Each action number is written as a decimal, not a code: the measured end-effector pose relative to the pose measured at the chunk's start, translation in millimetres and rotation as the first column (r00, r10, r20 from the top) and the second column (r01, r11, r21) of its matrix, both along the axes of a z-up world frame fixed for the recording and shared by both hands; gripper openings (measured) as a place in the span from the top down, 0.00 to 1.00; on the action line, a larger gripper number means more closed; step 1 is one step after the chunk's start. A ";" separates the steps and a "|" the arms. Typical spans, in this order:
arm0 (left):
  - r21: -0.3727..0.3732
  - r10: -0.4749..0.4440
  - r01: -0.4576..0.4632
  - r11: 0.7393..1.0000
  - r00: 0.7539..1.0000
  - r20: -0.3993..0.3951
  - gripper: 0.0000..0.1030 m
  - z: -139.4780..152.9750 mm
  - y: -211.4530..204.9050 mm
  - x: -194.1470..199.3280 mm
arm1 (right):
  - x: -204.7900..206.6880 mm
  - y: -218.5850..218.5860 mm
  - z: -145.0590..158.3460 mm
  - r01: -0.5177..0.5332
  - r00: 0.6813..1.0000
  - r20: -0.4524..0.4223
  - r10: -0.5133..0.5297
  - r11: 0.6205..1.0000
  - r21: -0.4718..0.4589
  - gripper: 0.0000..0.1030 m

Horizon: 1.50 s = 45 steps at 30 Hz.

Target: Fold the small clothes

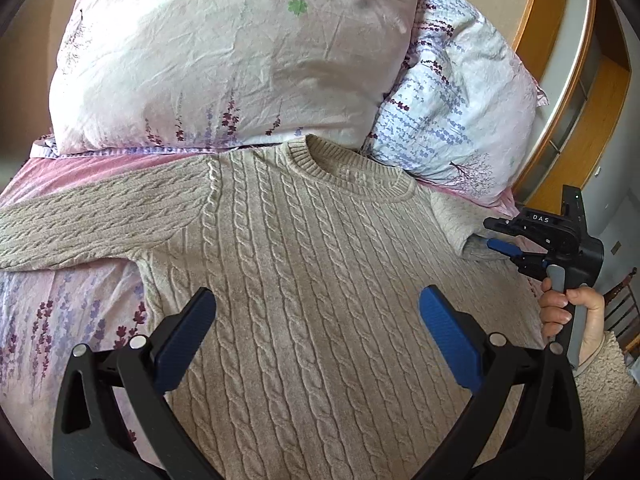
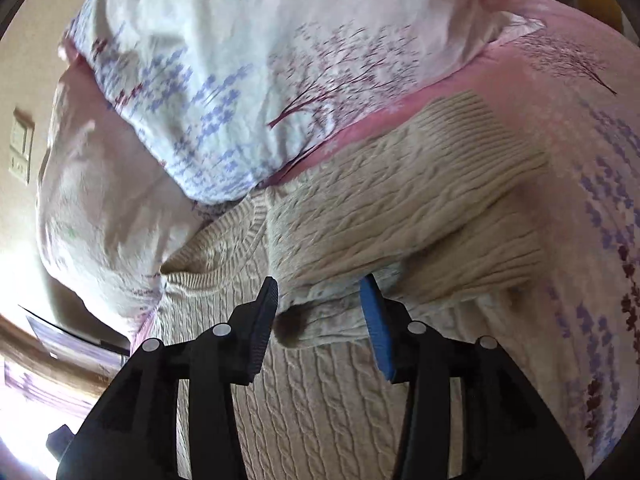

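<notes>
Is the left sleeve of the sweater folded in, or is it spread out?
Spread out. In the left wrist view the left sleeve extends sideways from the sweater body, flat on the bedsheet.

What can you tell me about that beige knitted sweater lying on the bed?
The sweater is a beige cable-knit with a ribbed round collar. It lies flat, face up, on the floral bedsheet, its collar against the pillows. One sleeve stretches straight out sideways; the other sleeve, with a ribbed cuff, is bunched at the right gripper, whose fingers straddle a fold of it, not yet closed. The left gripper hovers open above the body.
</notes>
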<state>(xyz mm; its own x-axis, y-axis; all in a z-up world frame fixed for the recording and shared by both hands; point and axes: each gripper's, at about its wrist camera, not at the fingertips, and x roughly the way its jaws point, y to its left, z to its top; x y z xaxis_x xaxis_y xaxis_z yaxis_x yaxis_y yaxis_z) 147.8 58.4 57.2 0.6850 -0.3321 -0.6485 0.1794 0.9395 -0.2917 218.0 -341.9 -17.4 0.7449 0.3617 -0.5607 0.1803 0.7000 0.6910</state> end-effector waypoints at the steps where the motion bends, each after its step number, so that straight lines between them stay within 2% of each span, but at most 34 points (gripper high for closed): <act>1: 0.000 0.000 0.000 1.000 1.000 -0.005 0.02 -0.3 -0.7 2.7 | -1.7 -11.6 -3.2 0.032 0.999 -0.009 -0.032 0.999 0.015 0.56; 4: -0.010 -0.009 0.009 1.000 1.000 -0.026 0.02 -0.8 -2.5 14.9 | -1.8 -38.4 -5.5 0.139 0.990 -0.033 -0.138 0.989 0.045 0.57; 6: -0.068 -0.026 0.023 0.997 0.998 -0.054 0.02 -2.9 -0.3 25.2 | 1.5 -47.2 -10.1 0.181 0.983 -0.040 -0.179 0.982 0.050 0.59; 7: -0.111 -0.042 0.034 0.993 0.997 -0.067 0.02 -3.9 1.3 30.4 | 2.9 -51.9 -9.9 0.203 0.979 -0.044 -0.201 0.978 0.048 0.65; 8: -0.149 -0.053 0.041 0.988 0.995 -0.080 0.02 -5.2 2.6 35.8 | 4.6 -54.5 -8.7 0.220 0.975 -0.042 -0.218 0.975 0.035 0.77; 9: -0.180 -0.063 0.045 0.983 0.994 -0.092 0.02 -6.2 4.1 41.3 | 7.7 -54.1 -6.8 0.230 0.973 -0.037 -0.229 0.973 0.009 0.84; 10: -0.201 -0.068 0.046 0.979 0.992 -0.103 0.02 -6.7 4.7 46.0 | 11.5 -50.7 -2.8 0.225 0.974 -0.022 -0.226 0.974 -0.026 0.89; 11: -0.219 -0.071 0.046 0.975 0.991 -0.110 0.02 -7.0 5.9 50.5 | 13.4 -45.6 1.7 0.213 0.977 -0.003 -0.214 0.976 -0.048 0.90; 13: -0.248 -0.073 0.044 0.968 0.991 -0.110 0.05 -6.9 8.3 56.5 | 16.6 -27.4 15.8 0.162 0.986 0.051 -0.158 0.984 -0.080 0.90; 16: -0.297 -0.053 0.015 0.955 0.991 -0.121 0.05 -8.3 15.8 64.0 | 25.5 17.9 38.6 0.022 0.990 0.138 -0.008 0.995 -0.101 0.91; 20: -0.383 -0.048 -0.016 0.924 0.987 -0.157 0.06 -13.3 26.6 70.2 | 42.1 96.0 49.3 -0.193 0.962 0.170 0.213 0.973 -0.128 0.91; 22: -0.422 -0.047 -0.033 0.906 0.983 -0.177 0.08 -16.5 30.9 72.4 | 51.5 134.4 43.0 -0.283 0.942 0.147 0.302 0.949 -0.137 0.91; 24: -0.449 -0.051 -0.044 0.892 0.979 -0.197 0.12 -20.5 32.3 75.7 | 64.3 175.3 27.6 -0.393 0.910 0.077 0.407 0.908 -0.144 0.90; 26: -0.460 -0.056 -0.055 0.886 0.973 -0.224 0.17 -24.4 29.9 80.4 | 71.5 199.4 13.3 -0.474 0.879 -0.019 0.477 0.868 -0.146 0.80; 28: -0.474 -0.069 -0.057 0.879 0.967 -0.244 0.19 -27.8 26.3 85.3 | 68.5 199.4 7.5 -0.496 0.869 -0.047 0.493 0.863 -0.102 0.71; 29: -0.475 -0.072 -0.060 0.878 0.964 -0.255 0.20 -29.2 23.7 88.0 | 64.3 193.1 9.1 -0.486 0.874 -0.042 0.485 0.870 -0.080 0.61; 31: -0.475 -0.072 -0.071 0.877 0.958 -0.277 0.22 -33.3 19.0 94.4 | 49.6 166.7 16.5 -0.425 0.905 -0.005 0.425 0.905 -0.028 0.51; 34: -0.492 -0.072 -0.105 0.864 0.942 -0.327 0.29 -42.1 11.4 107.9 | 17.7 110.5 24.7 -0.288 0.957 0.043 0.286 0.955 0.067 0.51; 37: -0.503 -0.061 -0.146 0.852 0.926 -0.373 0.38 -51.8 4.4 119.2 | -17.3 41.2 10.5 -0.089 0.996 -0.010 0.092 0.985 0.146 0.52; 40: -0.489 -0.032 -0.186 0.852 0.914 -0.404 0.47 -58.4 -1.4 128.5 | -41.5 -16.0 -11.2 0.064 0.996 -0.078 -0.047 0.971 0.230 0.55; 43: -0.470 0.011 -0.219 0.855 0.914 -0.406 0.56 -60.3 -1.8 135.7 | -38.7 -35.9 -29.6 0.126 0.989 -0.114 -0.096 0.946 0.300 0.58; 45: -0.465 0.033 -0.241 0.852 0.911 -0.412 0.59 -62.6 -0.1 141.6 | -35.3 -43.8 -29.8 0.149 0.987 -0.104 -0.123 0.944 0.295 0.61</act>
